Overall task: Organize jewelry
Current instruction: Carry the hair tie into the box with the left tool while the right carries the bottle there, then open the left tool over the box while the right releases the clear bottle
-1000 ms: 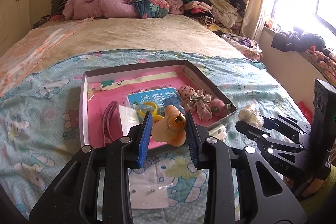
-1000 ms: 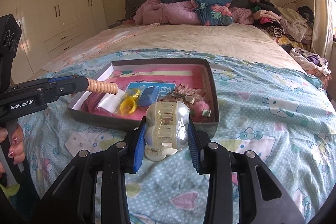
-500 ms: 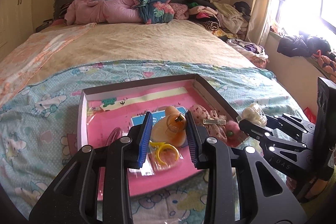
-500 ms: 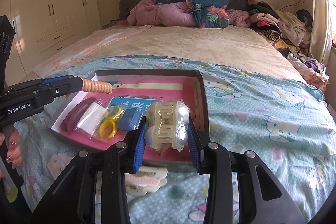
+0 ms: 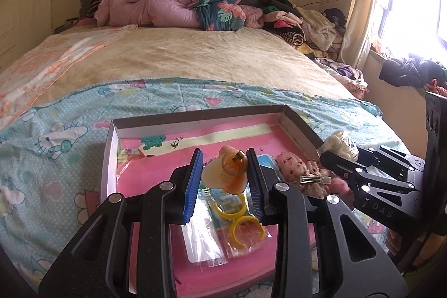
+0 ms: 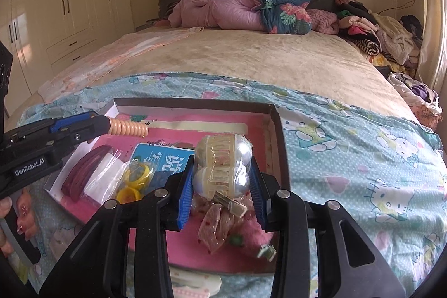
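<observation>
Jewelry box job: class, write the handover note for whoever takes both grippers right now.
Left gripper: shut on the orange hair clip, above the box.
Right gripper: shut on the cream and silver clip bundle, over the box's right end.
In the box: yellow rings, blue card, maroon clip, pink bows.
Done: both items carried to the box.
Left: release both inside; a pale clip lies on the bedspread.

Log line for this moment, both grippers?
left gripper: shut on orange clip | right gripper: shut on pearl clip | both over box
</observation>
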### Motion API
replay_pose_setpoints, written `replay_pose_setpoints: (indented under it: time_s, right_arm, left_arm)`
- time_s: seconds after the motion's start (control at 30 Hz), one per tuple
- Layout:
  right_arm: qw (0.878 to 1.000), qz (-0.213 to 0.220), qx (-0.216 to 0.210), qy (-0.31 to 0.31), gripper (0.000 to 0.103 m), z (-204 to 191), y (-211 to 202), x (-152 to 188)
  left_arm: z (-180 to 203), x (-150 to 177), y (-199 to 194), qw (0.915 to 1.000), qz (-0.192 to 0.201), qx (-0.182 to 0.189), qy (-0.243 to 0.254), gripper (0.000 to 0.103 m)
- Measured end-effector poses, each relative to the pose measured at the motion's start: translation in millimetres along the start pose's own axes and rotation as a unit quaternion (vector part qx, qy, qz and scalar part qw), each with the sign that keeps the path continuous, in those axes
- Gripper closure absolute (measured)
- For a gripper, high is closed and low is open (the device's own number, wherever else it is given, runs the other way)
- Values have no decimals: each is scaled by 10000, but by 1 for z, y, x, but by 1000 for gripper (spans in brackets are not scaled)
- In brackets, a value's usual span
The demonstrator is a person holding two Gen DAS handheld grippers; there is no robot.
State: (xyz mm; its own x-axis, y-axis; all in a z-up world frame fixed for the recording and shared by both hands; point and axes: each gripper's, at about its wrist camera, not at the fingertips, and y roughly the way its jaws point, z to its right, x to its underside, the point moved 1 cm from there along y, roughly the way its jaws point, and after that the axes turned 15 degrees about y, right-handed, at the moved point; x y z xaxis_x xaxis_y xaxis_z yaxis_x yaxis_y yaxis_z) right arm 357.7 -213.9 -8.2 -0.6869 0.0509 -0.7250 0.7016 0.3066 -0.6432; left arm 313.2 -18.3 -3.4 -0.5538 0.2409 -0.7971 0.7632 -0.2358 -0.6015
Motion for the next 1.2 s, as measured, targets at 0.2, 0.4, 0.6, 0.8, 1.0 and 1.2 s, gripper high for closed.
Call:
replay_pose_setpoints:
  time_s: [0.2, 0.4, 0.6, 0.8, 1.0, 1.2]
  right_arm:
    - [9995, -307, -55, -75, 69, -10, 23, 7]
    - [9987, -505, -67, -39, 68, -13, 30, 19]
    - [9982, -585, -59, -81, 68, -11, 27, 32]
    - [9980, -623, -58, -97, 68, -12, 20, 42]
    - [9979, -634, -91, -61, 61, -10, 13, 48]
    - [9992, -339, -198, -35, 43, -9, -12, 47]
  left_arm:
    - [-5, 14, 13, 9997, -232, 53, -64, 79]
    - [-5, 26, 21, 9990, -427, 114, -101, 79]
    - [-1, 36, 24, 9985, -525, 155, -60, 79]
    - [2, 41, 22, 9982, -578, 173, -25, 79]
    - [3, 43, 23, 9978, -629, 184, -8, 79]
    - [6, 45, 19, 9978, -648, 160, 22, 76]
